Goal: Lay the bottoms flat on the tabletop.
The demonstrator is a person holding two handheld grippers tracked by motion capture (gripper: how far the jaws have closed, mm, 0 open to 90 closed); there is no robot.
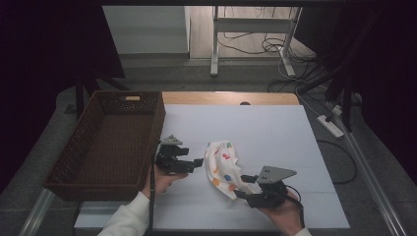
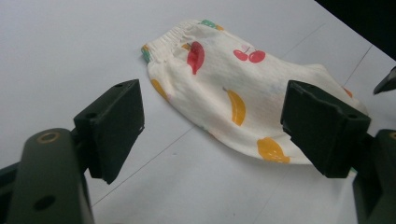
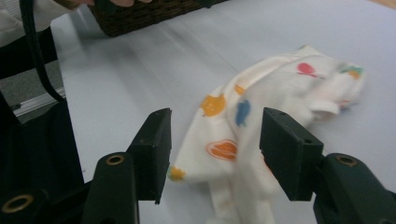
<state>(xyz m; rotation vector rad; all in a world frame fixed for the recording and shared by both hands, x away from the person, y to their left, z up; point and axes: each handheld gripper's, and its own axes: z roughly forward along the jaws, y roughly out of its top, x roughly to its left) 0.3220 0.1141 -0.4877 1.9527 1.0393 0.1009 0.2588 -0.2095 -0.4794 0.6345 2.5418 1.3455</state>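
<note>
- High view takes in the wicker basket (image 1: 105, 142) at the table's left edge, with the left gripper (image 1: 195, 162) just beside it and the right gripper (image 1: 243, 186) at the near end of the garment (image 1: 223, 167).
- The left gripper view alone shows the elastic waistband (image 2: 175, 31).
- The garment lies mid-table on the white sheet (image 1: 275, 137), long axis running from far-left to near-right.
- It is cream, crumpled, printed with coloured fruit.
- Both pairs of jaws stand released, gripping nothing.

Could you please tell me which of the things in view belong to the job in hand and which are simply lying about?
In the job:
fruit-print garment
left claw, open
right claw, open
wicker basket, probably

Lying about:
power strip
desk frame
floor cables
</note>
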